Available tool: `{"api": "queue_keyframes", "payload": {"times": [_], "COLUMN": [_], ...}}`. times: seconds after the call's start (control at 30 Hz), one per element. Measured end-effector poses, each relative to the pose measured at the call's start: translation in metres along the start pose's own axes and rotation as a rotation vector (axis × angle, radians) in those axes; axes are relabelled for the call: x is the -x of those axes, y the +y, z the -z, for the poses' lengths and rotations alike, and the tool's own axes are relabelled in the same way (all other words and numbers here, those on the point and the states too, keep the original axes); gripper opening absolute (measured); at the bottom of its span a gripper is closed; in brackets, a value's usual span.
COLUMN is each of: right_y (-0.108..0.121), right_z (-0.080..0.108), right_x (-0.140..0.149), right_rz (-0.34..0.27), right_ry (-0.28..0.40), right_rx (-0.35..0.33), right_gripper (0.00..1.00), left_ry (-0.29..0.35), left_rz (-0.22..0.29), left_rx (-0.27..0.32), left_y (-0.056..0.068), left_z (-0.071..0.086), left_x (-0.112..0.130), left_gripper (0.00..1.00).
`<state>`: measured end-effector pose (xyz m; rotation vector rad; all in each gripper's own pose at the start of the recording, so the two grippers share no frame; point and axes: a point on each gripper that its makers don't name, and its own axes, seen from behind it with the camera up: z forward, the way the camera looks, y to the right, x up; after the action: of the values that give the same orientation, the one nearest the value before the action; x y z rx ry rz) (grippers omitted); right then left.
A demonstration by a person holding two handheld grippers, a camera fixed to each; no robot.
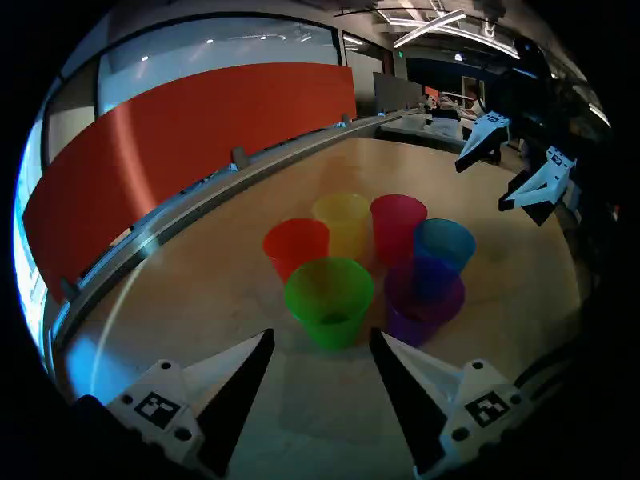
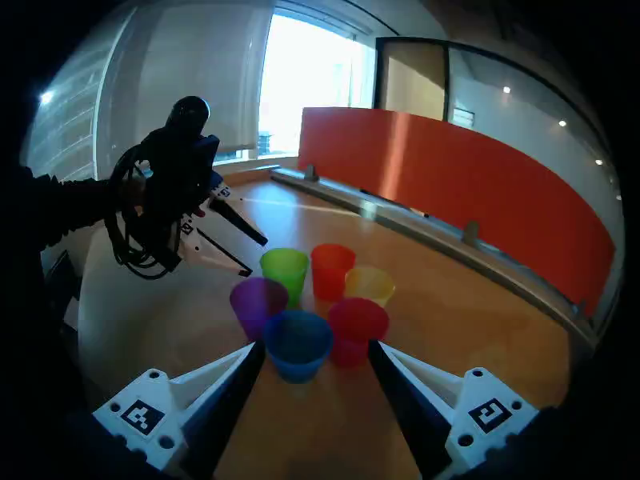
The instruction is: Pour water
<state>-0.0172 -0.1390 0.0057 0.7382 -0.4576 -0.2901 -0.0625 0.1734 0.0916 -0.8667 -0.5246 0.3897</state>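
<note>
Left hand-held gripper was wide open, its two white fingers with black inner faces holding nothing. The green cup stood just ahead of the gap, not touched. Right hand-held gripper was also wide open and empty, with the blue cup nearest to its fingertips.

Six cups stood upright in a tight cluster on the pale wooden counter. Besides those two there were the orange-red cup, the yellow cup, the pink cup and the purple cup. All were of glossy, translucent plastic, round at the rim and narrower toward the base. Whether any held water I could not tell.

The left gripper view gave long ceiling lights and, far to the right above the counter, the right hand-held gripper with fingers apart. The right gripper view gave a bright window and the left hand-held gripper from outside, held by a dark sleeve and hung with a looped black cable. A smooth orange partition ran along the counter's far edge.
</note>
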Motion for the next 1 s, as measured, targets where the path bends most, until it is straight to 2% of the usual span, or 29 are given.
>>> {"api": "queue_keyframes", "payload": {"times": [0.5,1.0], "right_y": [0.006,0.007], "right_z": [-0.002,-0.005], "right_x": [0.006,0.008], "right_rz": [-0.007,-0.006], "right_ry": [-0.009,-0.018], "right_rx": [0.003,0.003], "right_gripper": [1.0,1.0], "left_ry": [-0.014,-0.028], "left_rz": [-0.005,-0.014], "left_rx": [0.026,0.05], "left_y": [0.001,0.005], "left_z": [-0.026,-0.041], "left_x": [-0.004,-0.008], "left_gripper": [0.88,0.88]}}
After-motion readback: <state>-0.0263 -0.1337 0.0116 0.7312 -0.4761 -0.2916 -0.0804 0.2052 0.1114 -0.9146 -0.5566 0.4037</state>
